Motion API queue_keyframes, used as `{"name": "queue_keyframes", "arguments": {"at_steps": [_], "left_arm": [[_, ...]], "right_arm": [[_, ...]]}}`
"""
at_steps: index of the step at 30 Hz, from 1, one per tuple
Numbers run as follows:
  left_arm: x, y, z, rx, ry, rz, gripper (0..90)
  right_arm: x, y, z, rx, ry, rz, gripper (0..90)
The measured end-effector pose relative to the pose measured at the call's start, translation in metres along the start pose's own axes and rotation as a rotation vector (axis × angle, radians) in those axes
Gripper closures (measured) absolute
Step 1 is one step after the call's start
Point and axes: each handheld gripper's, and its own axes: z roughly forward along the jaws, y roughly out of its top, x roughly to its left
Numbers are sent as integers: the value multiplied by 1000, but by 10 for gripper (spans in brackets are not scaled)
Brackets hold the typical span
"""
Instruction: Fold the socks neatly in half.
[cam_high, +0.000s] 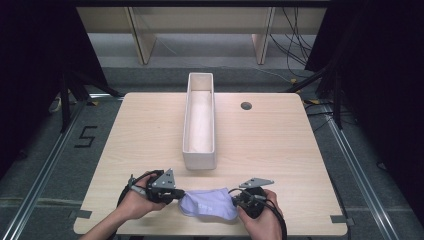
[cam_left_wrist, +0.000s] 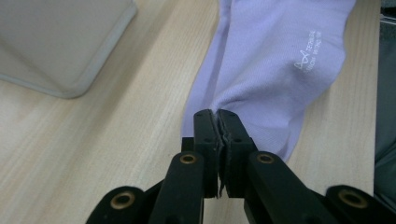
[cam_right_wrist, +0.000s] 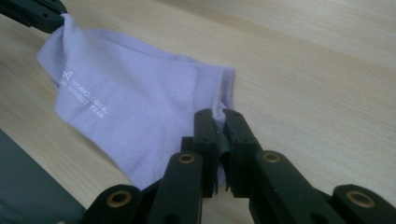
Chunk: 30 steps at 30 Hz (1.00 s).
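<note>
A pale lilac sock with small white lettering lies stretched across the near edge of the wooden table. My left gripper is shut on the sock's left end. In the left gripper view the black jaws pinch a fold of the sock. My right gripper is shut on the right end. The right gripper view has fabric of the sock caught between its jaws, with the left gripper at the far corner.
A long narrow white box stands open-topped in the middle of the table, just beyond the sock; its corner is seen in the left gripper view. A dark round cable hole sits at the back right. The table's front edge runs close behind both hands.
</note>
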Motion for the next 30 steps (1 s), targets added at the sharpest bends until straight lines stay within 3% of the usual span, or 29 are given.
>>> {"name": "queue_keyframes", "arguments": {"at_steps": [2,3,4,5,7,9,12,14,15,16,17,18,20,22,23,25,26,28,30], "left_arm": [[1,1,-2,-4,5,-3,867],[2,2,-3,2,8,0,867],[2,2,-3,1,6,-4,867],[3,1,-2,4,8,-3,867],[5,0,1,16,4,-7,866],[6,-1,4,22,-3,-12,865],[7,-2,7,26,-2,-23,851],[8,-3,7,26,17,-42,790],[10,-2,3,65,20,-9,729],[7,-3,2,23,26,-56,687],[9,-2,-4,43,21,-30,658],[6,-1,-6,4,27,-64,627],[5,1,-14,-25,36,-69,598],[2,6,-23,-77,43,-92,600],[0,8,-25,-104,36,-103,626],[-7,12,-23,-136,9,-112,667],[-10,13,-20,-134,-6,-105,686],[-15,14,-14,-123,-29,-91,705],[-21,13,1,-77,-59,-69,727]], "right_arm": [[-2,2,-1,-16,-9,-38,850],[-1,2,-1,-18,-6,-21,849],[-3,3,-1,-28,-12,-47,849],[-1,3,0,-19,-8,-20,848],[-3,3,3,-13,-10,-33,845],[-3,2,8,11,-9,-15,839],[-5,1,13,24,-29,-36,801],[-7,0,15,44,-46,-45,767],[-7,-1,16,28,-49,-38,745],[-9,0,15,25,-54,-61,738],[-8,-1,12,30,-50,-44,734],[-8,0,10,24,-50,-43,733],[-8,2,5,7,-49,-38,733],[-9,6,2,-9,-46,-27,733],[-11,8,1,-16,-53,-52,734],[-11,12,3,-14,-47,-37,737],[-10,13,5,-4,-45,-19,742],[-12,16,10,14,-43,-51,744],[-12,17,15,30,-22,-47,738]]}}
